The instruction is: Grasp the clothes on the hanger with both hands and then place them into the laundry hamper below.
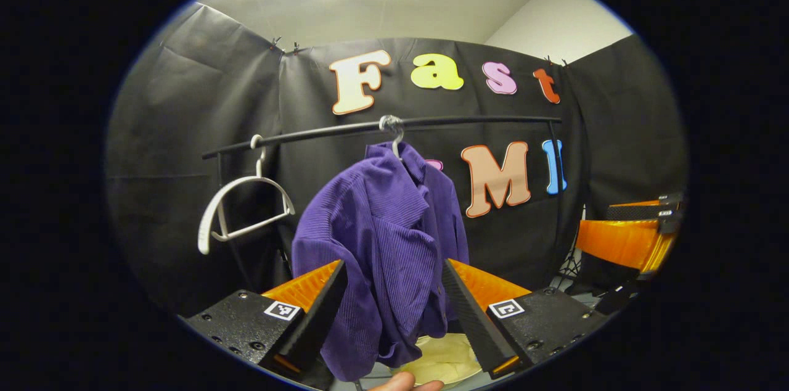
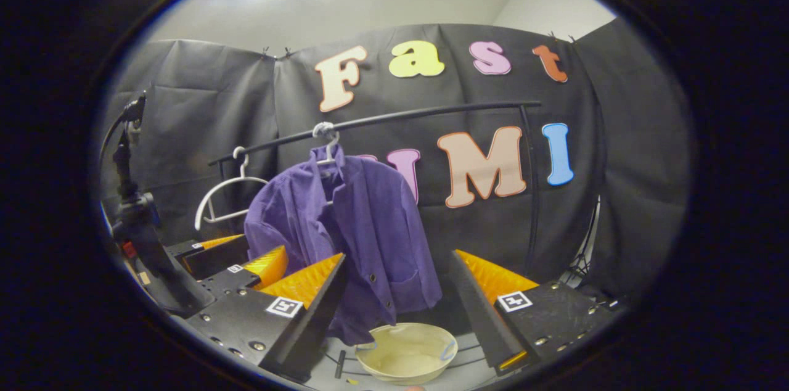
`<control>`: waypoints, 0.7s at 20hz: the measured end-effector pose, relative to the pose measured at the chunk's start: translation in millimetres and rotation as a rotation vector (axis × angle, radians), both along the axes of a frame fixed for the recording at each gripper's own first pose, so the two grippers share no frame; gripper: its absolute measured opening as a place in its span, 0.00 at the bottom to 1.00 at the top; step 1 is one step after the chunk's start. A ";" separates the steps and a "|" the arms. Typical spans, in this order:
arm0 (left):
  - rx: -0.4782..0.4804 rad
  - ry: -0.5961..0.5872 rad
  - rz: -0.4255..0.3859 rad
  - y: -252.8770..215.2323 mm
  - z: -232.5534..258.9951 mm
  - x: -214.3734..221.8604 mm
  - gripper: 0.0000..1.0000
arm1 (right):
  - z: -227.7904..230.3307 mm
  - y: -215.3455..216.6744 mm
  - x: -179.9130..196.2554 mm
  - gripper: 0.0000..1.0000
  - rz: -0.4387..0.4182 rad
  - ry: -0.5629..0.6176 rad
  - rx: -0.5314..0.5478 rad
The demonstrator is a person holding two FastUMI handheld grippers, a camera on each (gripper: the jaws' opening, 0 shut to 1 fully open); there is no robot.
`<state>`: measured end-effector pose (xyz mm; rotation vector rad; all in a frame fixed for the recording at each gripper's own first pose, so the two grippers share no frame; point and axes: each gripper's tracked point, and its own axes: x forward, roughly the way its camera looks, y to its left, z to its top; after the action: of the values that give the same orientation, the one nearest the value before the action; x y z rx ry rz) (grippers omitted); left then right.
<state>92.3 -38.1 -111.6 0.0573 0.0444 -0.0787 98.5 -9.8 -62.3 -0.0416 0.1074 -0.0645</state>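
A purple shirt [image 1: 382, 237] [image 2: 354, 224] hangs on a hanger whose hook [image 1: 392, 131] [image 2: 325, 135] sits on a black rail [image 1: 481, 121] [image 2: 431, 112]. Below it stands a cream laundry hamper [image 1: 444, 361] [image 2: 407, 351]. My left gripper [image 1: 393, 267] is open, its fingers wide apart on either side of the shirt's lower half; whether they touch the cloth I cannot tell. My right gripper [image 2: 397, 258] is open too, farther back, with the shirt and hamper seen between its fingers. In the right gripper view the left gripper [image 2: 246, 267] is low by the shirt's left sleeve.
An empty white hanger [image 1: 243, 209] [image 2: 225, 193] hangs on the rail left of the shirt. A dark stand with a camera [image 2: 132, 212] rises at the far left. The right gripper [image 1: 629, 240] shows at the right edge. A fingertip [image 1: 404, 383] shows at the bottom.
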 end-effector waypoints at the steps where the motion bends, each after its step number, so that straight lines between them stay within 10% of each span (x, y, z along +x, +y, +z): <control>1: -0.002 0.006 -0.004 -6.6 -9.5 12.5 0.95 | -5.1 -4.0 8.2 0.99 -0.011 0.015 -0.015; 11: 0.018 0.120 0.039 -14.8 -82.5 103.9 0.95 | -51.7 -12.9 109.6 0.99 -0.012 0.111 -0.030; 14: 0.001 0.111 -0.018 -2.8 -81.3 110.3 0.75 | -70.4 16.3 149.1 0.99 0.075 0.124 0.012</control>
<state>202.6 -40.8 -192.9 0.0546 0.1549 -0.1001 247.6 6.5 -132.7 -0.0374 0.2305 0.0134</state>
